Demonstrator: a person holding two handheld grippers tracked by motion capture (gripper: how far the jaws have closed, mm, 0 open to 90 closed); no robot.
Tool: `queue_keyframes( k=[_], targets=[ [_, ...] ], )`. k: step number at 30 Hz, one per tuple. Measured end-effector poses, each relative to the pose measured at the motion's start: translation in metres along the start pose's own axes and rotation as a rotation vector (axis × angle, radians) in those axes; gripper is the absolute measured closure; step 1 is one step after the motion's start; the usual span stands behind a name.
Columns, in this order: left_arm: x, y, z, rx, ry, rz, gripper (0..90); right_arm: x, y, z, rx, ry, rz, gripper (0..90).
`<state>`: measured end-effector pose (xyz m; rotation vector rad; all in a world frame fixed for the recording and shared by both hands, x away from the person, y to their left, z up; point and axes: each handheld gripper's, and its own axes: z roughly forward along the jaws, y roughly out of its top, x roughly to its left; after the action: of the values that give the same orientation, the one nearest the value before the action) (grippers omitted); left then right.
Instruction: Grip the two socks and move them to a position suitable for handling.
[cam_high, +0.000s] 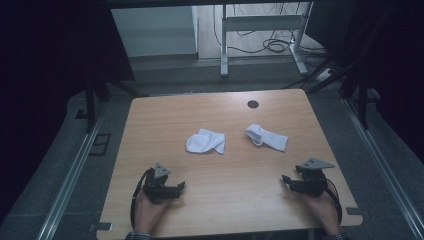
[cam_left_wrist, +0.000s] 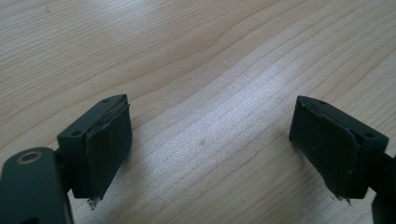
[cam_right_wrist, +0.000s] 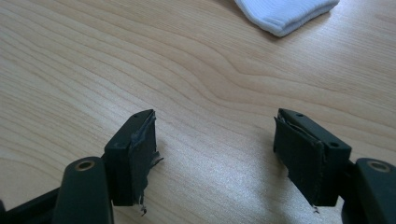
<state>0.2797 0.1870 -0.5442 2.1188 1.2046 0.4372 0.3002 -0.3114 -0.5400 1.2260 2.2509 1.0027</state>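
Two white socks lie near the middle of the wooden table (cam_high: 165, 120). One sock (cam_high: 205, 142) is folded over on itself at centre left, the other sock (cam_high: 266, 136) lies stretched out at centre right. My left gripper (cam_high: 181, 186) rests low at the front left, held by a hand, its jaws wide apart over bare wood (cam_left_wrist: 210, 140). My right gripper (cam_high: 286, 179) sits at the front right, also open with nothing between its jaws (cam_right_wrist: 215, 154). A white sock's edge (cam_right_wrist: 285, 14) shows at the top of the right gripper view.
A round dark hole (cam_high: 253, 104) sits near the table's far edge. Beyond the table stand a white metal frame (cam_high: 260, 30) and cables (cam_high: 275, 45) on the floor. Metal rails (cam_high: 70, 175) run along both sides of the table.
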Motion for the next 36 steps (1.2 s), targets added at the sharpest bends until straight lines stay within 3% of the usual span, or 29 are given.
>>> queue_keyframes(
  k=[15, 27, 36],
  targets=[
    [-0.0003, 0.0001, 0.0001, -0.001, 0.002, -0.003, 13.3, 0.0022, 0.0005, 0.0015, 0.012, 0.024, -0.021, 21.2],
    [-0.0003, 0.0001, 0.0001, -0.001, 0.003, -0.003, 13.3, 0.0017, 0.0004, 0.0012, 0.012, 0.023, -0.02, 21.7],
    [-0.0003, 0.0001, 0.0001, -0.001, 0.002, -0.004, 13.3, 0.0009, 0.0002, 0.0001, 0.005, 0.017, -0.015, 27.3]
  ],
)
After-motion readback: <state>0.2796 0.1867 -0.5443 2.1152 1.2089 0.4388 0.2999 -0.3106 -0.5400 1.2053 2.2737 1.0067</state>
